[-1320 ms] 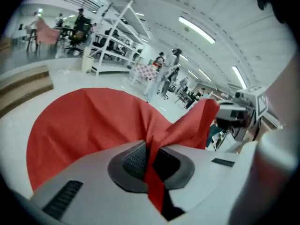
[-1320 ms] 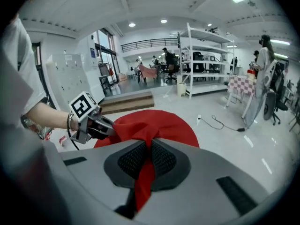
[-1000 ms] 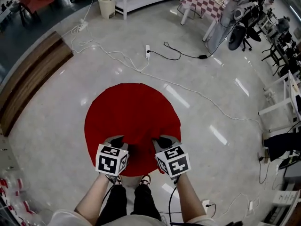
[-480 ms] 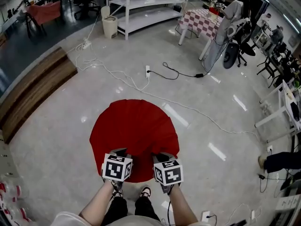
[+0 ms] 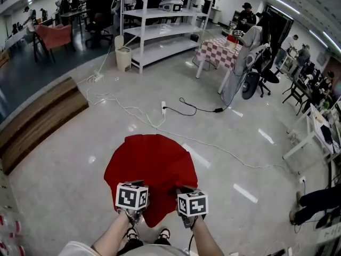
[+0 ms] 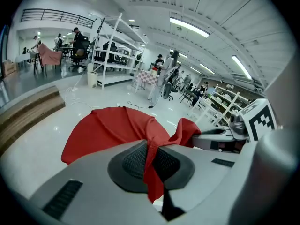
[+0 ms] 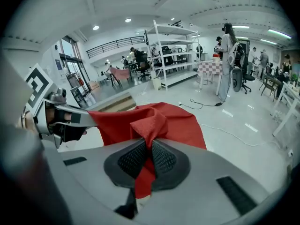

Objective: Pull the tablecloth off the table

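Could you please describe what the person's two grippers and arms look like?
The left gripper and right gripper have pale grey bodies with black textured jaw pads. Each carries a white cube printed with black square markers. A black cable hangs beneath the right one. The forearms are bare below short, light sleeves.

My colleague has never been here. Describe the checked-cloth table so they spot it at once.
Find the tall white shelving rack across the shiny floor. Just right of it stands a small table; it alone wears a red-and-white checked cloth, unlike the plain red tablecloth nearer the camera.
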A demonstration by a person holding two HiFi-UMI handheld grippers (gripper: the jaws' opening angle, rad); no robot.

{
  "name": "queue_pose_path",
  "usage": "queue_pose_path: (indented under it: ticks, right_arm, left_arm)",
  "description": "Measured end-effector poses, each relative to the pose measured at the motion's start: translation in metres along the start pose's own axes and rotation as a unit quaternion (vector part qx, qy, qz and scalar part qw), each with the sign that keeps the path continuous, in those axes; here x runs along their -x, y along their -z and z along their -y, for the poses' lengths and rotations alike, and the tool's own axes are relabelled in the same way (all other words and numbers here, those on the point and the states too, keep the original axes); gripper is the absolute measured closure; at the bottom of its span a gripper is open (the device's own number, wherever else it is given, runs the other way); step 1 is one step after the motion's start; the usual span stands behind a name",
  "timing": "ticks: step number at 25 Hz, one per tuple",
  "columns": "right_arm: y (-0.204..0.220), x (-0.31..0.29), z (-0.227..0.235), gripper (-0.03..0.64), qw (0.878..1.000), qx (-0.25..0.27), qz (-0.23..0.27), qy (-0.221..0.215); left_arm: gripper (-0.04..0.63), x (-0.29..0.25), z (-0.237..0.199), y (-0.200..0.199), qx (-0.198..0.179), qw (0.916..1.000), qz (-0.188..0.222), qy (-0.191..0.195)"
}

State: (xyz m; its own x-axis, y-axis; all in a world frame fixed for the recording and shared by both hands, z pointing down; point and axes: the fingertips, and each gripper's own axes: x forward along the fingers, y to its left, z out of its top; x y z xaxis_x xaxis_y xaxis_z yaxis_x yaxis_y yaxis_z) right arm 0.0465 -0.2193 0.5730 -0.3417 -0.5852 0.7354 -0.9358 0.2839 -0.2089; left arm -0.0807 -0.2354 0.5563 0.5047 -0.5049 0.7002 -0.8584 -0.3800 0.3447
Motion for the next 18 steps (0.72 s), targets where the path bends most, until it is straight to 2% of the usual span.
queue_pose_path:
  ticks: [9,18]
  right_arm:
    - [-0.026,0.016,-0.011,0.588,0.999,0.009,0.028,0.014]
    - [-0.064,0.030,-0.017,0.588,0.997,0.020,0.071,0.021]
  left_arm:
    - [0.578,0.020,0.014,-0.038,-0.032,0.9988,0.037,-0.002]
    - [0.578,0.035,0.018,-0.076,-0.038,0.9958,0.083,0.008]
